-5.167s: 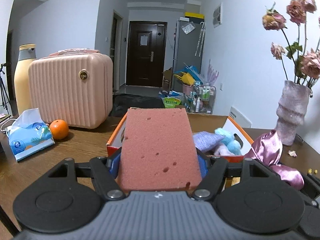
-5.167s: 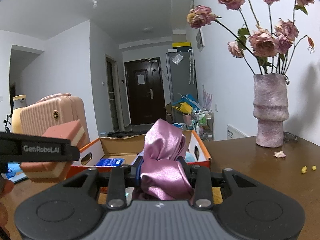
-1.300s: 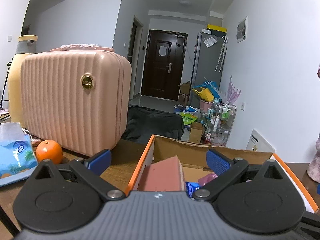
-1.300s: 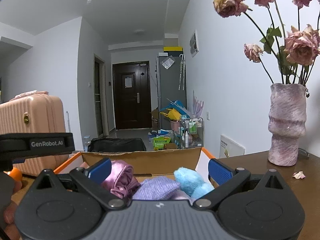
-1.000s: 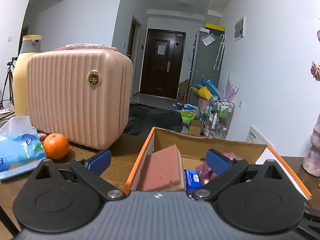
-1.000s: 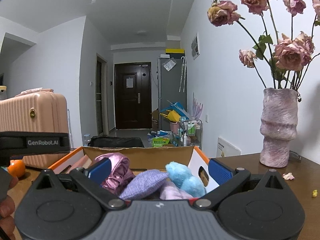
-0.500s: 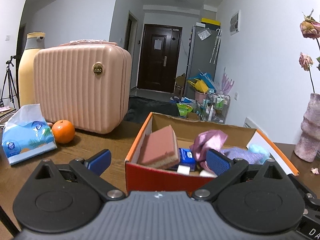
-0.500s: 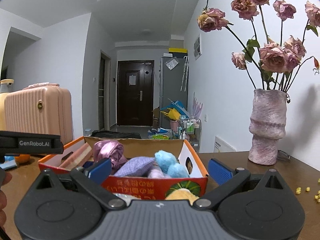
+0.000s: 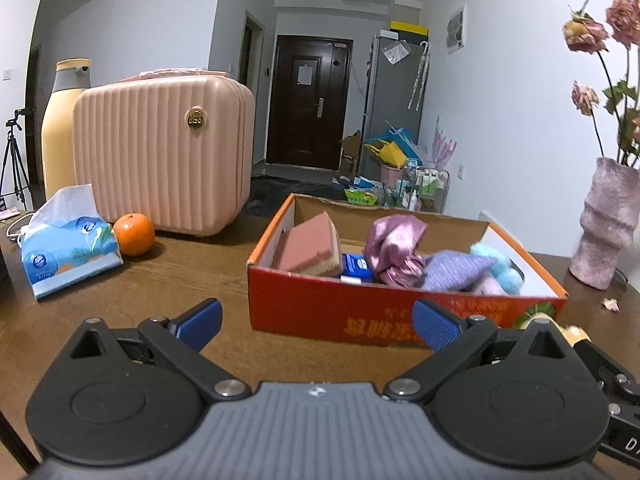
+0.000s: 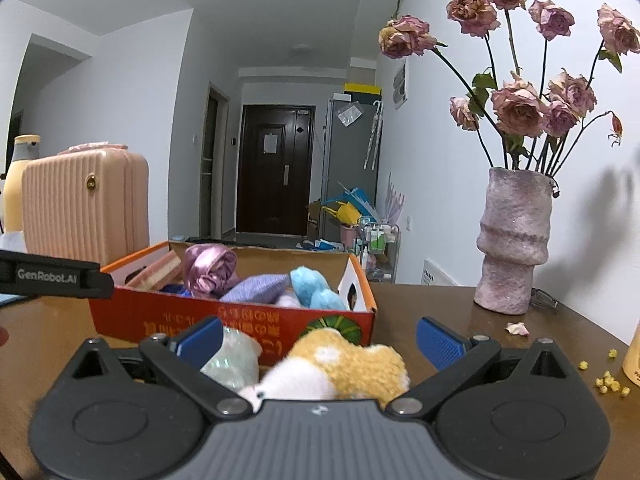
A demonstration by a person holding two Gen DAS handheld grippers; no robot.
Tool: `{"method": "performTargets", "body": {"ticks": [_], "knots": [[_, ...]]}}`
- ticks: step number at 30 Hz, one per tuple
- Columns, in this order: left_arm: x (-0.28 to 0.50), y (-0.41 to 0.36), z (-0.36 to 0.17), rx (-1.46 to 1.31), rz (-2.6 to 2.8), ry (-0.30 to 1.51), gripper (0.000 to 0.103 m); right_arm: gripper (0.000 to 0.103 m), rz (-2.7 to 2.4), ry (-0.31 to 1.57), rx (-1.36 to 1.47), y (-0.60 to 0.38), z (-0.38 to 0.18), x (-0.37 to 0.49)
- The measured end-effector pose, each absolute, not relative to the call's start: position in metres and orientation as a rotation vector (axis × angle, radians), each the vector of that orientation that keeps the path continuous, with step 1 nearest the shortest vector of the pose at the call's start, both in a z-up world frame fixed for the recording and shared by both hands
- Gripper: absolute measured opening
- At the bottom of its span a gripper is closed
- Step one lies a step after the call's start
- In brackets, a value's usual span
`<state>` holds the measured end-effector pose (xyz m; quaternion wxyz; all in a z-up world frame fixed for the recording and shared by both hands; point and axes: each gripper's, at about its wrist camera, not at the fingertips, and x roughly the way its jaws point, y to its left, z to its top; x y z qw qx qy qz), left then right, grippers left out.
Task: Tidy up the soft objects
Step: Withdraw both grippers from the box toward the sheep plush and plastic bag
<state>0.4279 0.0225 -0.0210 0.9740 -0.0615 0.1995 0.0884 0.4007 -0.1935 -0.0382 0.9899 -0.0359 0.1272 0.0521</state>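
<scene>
Both grippers back out of the box, hands empty

The left gripper [image 9: 316,322] and right gripper [image 10: 318,338], fingers spread wide, have withdrawn from the orange cardboard box [image 9: 400,312]; the pink sponge block [image 9: 308,246] and mauve satin cloth [image 9: 394,246] now lie inside. A yellow-and-white plush toy [image 10: 340,368], apparently on the tabletop [image 9: 160,280], waits between the right fingers.

White walls [image 9: 500,120] and a white ceiling [image 10: 160,8] frame a hallway ending at a dark door [image 9: 308,104]. A grey fridge [image 9: 394,96] stands beside it, clutter [image 9: 394,184] at its foot. The brown wooden bench [image 9: 160,288] fills the foreground.
</scene>
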Motion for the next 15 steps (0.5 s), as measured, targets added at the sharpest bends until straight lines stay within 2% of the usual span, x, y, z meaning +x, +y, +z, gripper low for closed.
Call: {"method": "performTargets", "body": {"ticks": [15], "knots": [[0.394,0.004,-0.027,-0.095,0.148,0.439,0.103,0.103,0.105,0.293,-0.087,-0.208,-0.042,0.375]]}}
